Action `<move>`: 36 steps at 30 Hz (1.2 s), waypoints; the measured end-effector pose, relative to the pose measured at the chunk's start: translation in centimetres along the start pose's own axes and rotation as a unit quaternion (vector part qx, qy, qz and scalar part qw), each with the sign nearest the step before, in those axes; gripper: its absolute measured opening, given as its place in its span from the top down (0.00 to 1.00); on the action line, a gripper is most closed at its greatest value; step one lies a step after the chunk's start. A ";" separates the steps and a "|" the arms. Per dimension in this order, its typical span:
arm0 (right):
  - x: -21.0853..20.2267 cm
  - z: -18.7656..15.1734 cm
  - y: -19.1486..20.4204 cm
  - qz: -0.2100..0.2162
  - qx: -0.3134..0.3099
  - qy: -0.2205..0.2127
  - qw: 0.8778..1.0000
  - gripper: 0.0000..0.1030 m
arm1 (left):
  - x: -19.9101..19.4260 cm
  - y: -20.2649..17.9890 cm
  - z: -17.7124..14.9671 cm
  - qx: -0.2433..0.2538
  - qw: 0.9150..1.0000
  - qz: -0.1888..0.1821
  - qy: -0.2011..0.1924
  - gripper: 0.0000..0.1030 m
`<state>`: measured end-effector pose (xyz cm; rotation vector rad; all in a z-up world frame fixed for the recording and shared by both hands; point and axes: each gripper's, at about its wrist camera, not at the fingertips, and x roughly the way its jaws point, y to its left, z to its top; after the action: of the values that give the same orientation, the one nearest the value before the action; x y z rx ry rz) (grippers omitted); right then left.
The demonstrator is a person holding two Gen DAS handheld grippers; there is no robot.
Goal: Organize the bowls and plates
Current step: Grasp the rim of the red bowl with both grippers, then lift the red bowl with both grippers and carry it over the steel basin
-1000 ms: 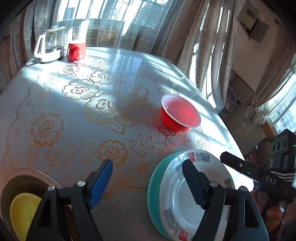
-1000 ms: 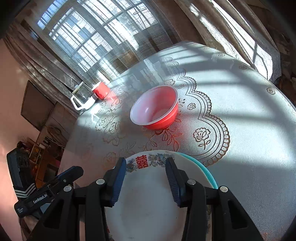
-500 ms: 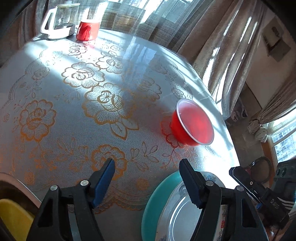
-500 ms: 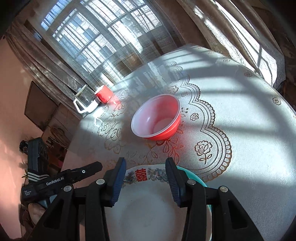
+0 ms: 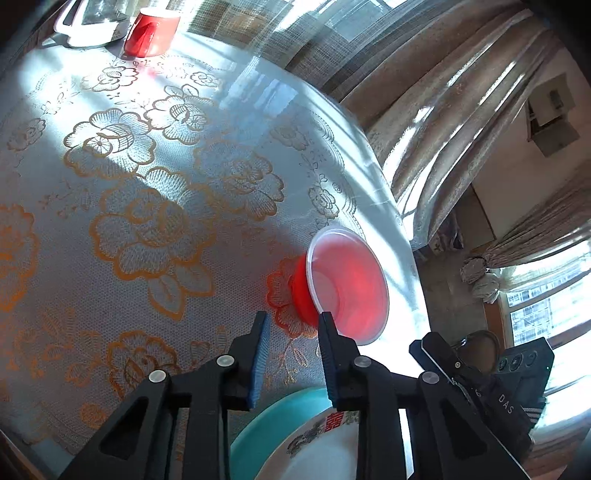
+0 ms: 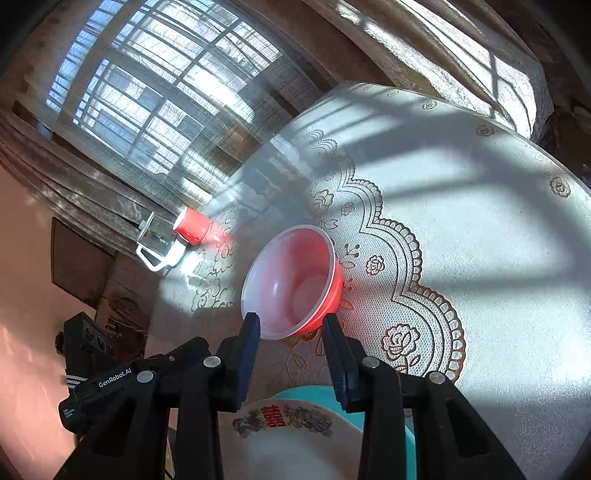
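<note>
left gripper (image 5: 291, 325) narrowed to near closed on nothing, right gripper (image 6: 291, 328) just narrowing, apparently empty, translucent red plastic bowl (image 6: 295, 280) at twelve o'clock, white patterned plate (image 6: 291, 439) on teal plate (image 5: 273, 421) at six

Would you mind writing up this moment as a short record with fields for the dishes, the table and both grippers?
table: round, lace-patterned cloth
red bowl: upright on the cloth, empty
white plate: with red character, stacked on teal plate
background: red mug beside clear kettle at far edge
left gripper: narrowed almost shut, nothing between the fingers
right gripper: jaws have just been closing, open, near the bowl's rim, holding nothing
</note>
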<state>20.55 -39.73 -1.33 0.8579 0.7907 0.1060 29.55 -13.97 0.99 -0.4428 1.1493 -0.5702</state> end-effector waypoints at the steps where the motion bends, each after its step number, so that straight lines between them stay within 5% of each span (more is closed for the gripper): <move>1: 0.3 0.3 0.0 -0.006 0.001 -0.001 1.000 0.66 | 0.3 -0.3 0.2 0.000 1.000 -0.005 0.000 0.76; 15: 3.8 1.8 -0.5 -0.052 -0.012 0.018 0.998 0.68 | 4.6 -0.2 2.3 -0.016 1.000 -0.008 0.018 0.79; 20: 4.8 1.4 -0.1 -0.072 -0.030 0.027 0.997 0.82 | 5.4 -0.9 1.8 -0.002 1.000 -0.022 0.019 0.80; 36: 6.4 -1.5 5.7 -0.037 -0.100 0.074 0.992 0.87 | -2.0 3.0 -0.9 0.004 0.999 0.029 -0.033 0.81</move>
<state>25.35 -32.50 -1.60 0.6348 0.9323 0.1825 28.69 -10.38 0.32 -0.4161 1.0924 -0.5055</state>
